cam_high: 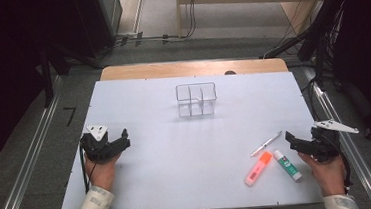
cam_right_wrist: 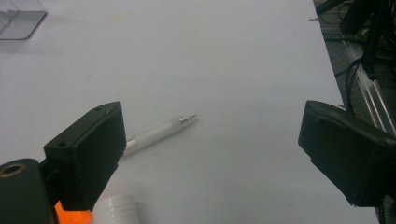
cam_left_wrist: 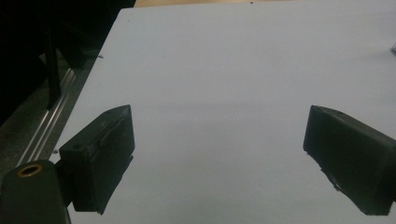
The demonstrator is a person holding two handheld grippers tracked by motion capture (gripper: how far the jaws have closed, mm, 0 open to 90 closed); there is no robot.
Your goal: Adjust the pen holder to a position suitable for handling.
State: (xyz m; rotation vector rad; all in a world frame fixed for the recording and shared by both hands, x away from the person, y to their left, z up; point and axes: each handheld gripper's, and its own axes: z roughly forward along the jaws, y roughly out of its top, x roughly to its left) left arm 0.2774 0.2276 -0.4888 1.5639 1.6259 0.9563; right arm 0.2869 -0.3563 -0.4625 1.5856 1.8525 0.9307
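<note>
The right gripper (cam_high: 292, 139) rests at the table's (cam_high: 155, 187) right edge with its jaws spread wide and nothing between them. The 3 items nearest it are a pen (cam_high: 266, 144), an orange highlighter (cam_high: 258, 168) and a glue stick (cam_high: 287, 164), all lying flat just to its left. In the high view the pen lies at about 9 o'clock from the jaw tips, the glue stick at about 7 o'clock and the highlighter beyond it at about 8 o'clock. In the right gripper view the pen (cam_right_wrist: 159, 132) runs out from behind the left jaw, tip pointing toward 2 o'clock, while the glue stick's cap (cam_right_wrist: 116, 209) and a sliver of the highlighter (cam_right_wrist: 74, 216) sit at the bottom edge.

All 3 are probably light, stiff and smooth. The pen is the thinnest and lies low on the table, so it would likely roll or slip unless pinched across the middle of its barrel. The highlighter's flatter body should give the surest grip at its middle; the round glue stick may roll.

A clear divided holder (cam_high: 196, 99) stands well apart, at 12 o'clock from the table's centre.

The left gripper (cam_high: 124, 139) lies near the left edge, jaws wide and empty, over bare table.
</note>
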